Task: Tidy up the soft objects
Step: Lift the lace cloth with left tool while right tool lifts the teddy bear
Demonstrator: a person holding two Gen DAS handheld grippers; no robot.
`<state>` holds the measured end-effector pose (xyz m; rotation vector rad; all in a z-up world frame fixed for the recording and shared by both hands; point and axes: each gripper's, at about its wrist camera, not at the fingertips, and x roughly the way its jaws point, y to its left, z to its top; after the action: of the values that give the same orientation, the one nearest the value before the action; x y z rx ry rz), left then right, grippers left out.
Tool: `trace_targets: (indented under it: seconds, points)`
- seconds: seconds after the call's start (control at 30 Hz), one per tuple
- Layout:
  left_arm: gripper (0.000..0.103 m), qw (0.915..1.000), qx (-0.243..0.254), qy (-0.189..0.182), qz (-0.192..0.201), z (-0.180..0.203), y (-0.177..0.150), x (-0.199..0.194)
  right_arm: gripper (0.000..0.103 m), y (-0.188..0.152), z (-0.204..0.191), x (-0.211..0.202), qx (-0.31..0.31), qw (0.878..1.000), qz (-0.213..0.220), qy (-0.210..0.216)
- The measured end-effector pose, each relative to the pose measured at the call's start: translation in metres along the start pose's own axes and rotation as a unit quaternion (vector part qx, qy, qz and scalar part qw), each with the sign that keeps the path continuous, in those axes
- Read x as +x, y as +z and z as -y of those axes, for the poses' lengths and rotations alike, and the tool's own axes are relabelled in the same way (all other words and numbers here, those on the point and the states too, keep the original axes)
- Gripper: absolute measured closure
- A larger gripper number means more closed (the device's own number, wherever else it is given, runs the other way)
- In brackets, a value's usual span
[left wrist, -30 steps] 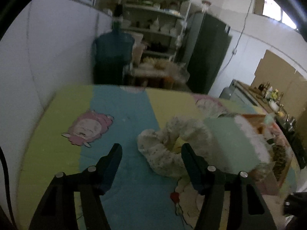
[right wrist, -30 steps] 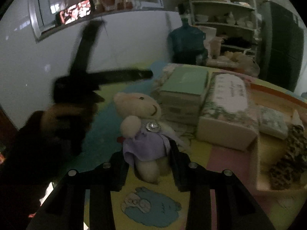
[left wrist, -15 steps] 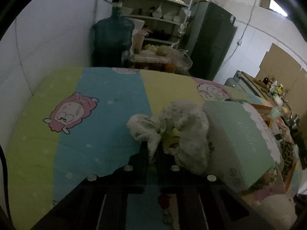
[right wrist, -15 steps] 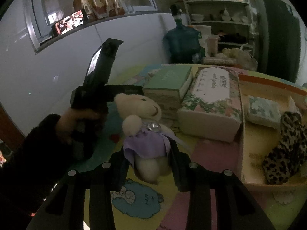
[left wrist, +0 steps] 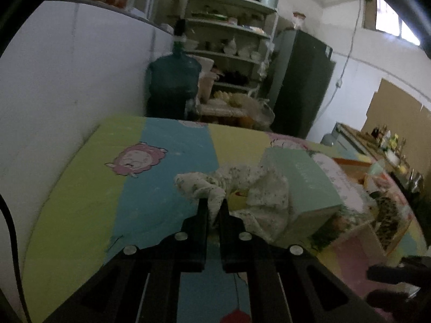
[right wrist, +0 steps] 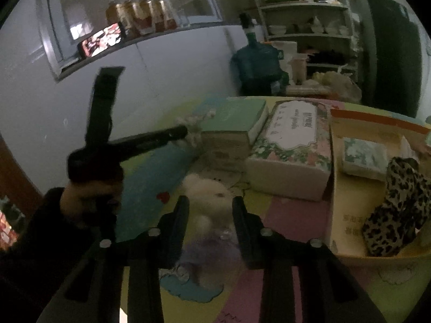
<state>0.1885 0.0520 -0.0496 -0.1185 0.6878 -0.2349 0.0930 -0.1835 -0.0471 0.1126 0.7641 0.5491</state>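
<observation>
We pinch a floppy white floral cloth (left wrist: 253, 188) by its bunched edge in the left gripper (left wrist: 214, 210); it drapes against a green box (left wrist: 299, 177). Our right gripper (right wrist: 210, 215) squeezes a light, squashy teddy bear (right wrist: 206, 196).

I'm working in a home kitchen storeroom: behind the big water jug (left wrist: 173, 86) stand crockery shelves (left wrist: 231, 40), a dark fridge (left wrist: 301, 80) to their right.
</observation>
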Motion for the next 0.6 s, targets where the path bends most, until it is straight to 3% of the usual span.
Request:
trace_targets:
  seconds: [0.07,0.13,0.2,0.4,0.6]
  points:
    - [0.096,0.9999,-0.003,0.001,0.013,-0.001,-0.003,-0.014,0.069,-0.004,-0.005,0.002,-0.013,1.0,-0.005,-0.002]
    - [0.096,0.9994,-0.008,0.005,0.032,-0.001,-0.007,-0.033,0.06,-0.009,-0.005,0.002,-0.015,1.0,-0.005,0.002]
    - [0.096,0.9989,-0.012,0.004,0.046,0.0,-0.01,-0.049,0.035,-0.013,-0.002,0.002,-0.009,1.0,-0.005,0.007]
    - [0.096,0.9966,-0.018,0.006,0.081,0.004,-0.024,-0.094,0.034,-0.016,-0.01,0.014,-0.005,0.998,-0.032,0.051]
    - [0.096,0.9946,-0.028,0.004,0.099,0.002,-0.034,-0.125,0.034,-0.016,-0.027,0.032,-0.048,0.998,-0.035,-0.004]
